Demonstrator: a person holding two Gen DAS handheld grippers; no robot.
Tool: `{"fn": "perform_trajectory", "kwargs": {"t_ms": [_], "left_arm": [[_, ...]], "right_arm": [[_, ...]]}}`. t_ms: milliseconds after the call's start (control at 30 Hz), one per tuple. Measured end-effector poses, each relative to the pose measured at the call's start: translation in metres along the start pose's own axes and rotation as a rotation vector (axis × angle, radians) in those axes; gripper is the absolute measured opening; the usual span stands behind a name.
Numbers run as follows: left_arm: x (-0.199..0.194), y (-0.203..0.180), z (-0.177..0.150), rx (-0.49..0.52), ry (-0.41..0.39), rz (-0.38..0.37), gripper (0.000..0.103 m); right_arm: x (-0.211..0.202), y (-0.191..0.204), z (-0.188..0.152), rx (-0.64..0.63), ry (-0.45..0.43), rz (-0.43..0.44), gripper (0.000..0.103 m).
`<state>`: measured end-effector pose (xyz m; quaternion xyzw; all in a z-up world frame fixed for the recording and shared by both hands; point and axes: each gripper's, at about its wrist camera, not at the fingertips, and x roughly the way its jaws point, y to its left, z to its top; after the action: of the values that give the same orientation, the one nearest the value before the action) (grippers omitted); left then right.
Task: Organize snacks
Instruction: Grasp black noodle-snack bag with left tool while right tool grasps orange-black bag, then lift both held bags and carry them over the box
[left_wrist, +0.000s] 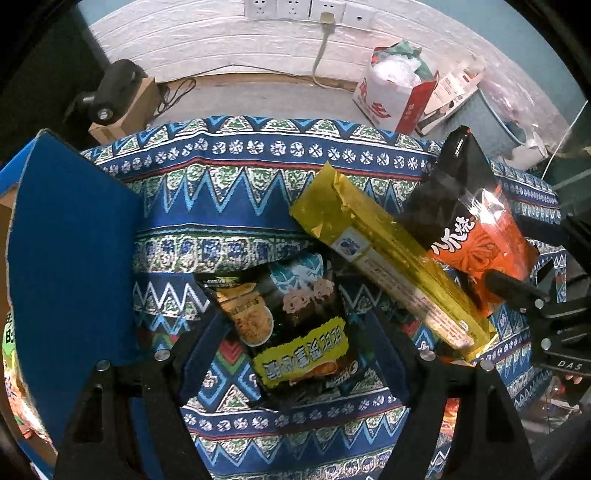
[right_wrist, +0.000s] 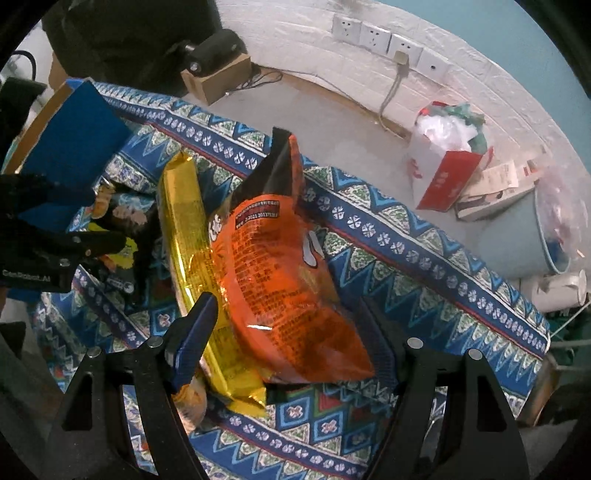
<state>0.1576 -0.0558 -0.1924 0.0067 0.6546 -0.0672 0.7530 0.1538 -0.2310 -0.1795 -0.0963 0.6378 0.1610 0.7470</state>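
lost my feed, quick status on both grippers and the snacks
Left gripper open around dark snack bag. Right gripper open around orange bag. Gold pack wedged between them, under orange bag.

A patterned blue cloth is lying spread out below the white brick wall. A row of sockets is sitting on that wall, a grey cable hanging from one. A red-and-white bag is standing near the wall's foot, beyond the cloth.

Blue box flap blocks the left; patterned cloth beyond lies open.
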Motion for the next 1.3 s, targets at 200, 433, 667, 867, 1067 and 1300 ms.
{"fn": "perform_trajectory", "kwargs": {"t_ms": [200, 433, 667, 867, 1067, 1300], "left_arm": [[0.011, -0.008, 0.002, 0.004, 0.011, 0.027, 0.085], [0.024, -0.013, 0.0, 0.033, 0.029, 0.057, 0.086], [0.032, -0.023, -0.009, 0.116, 0.016, 0.099, 0.089], [0.023, -0.023, -0.018, 0.12, -0.016, 0.101, 0.064], [0.018, -0.019, -0.026, 0.14, -0.031, 0.083, 0.064], [-0.012, -0.023, -0.038, 0.168, -0.096, 0.076, 0.064]], "right_arm": [[0.012, 0.005, 0.004, -0.025, 0.001, -0.008, 0.075], [0.022, 0.009, 0.002, -0.033, -0.002, -0.025, 0.072], [0.02, 0.008, -0.006, -0.009, -0.029, -0.052, 0.06], [0.013, 0.001, -0.012, 0.048, -0.051, -0.102, 0.039], [-0.004, -0.005, -0.019, 0.103, -0.081, -0.12, 0.036], [-0.033, -0.001, -0.024, 0.139, -0.127, -0.125, 0.036]]}}
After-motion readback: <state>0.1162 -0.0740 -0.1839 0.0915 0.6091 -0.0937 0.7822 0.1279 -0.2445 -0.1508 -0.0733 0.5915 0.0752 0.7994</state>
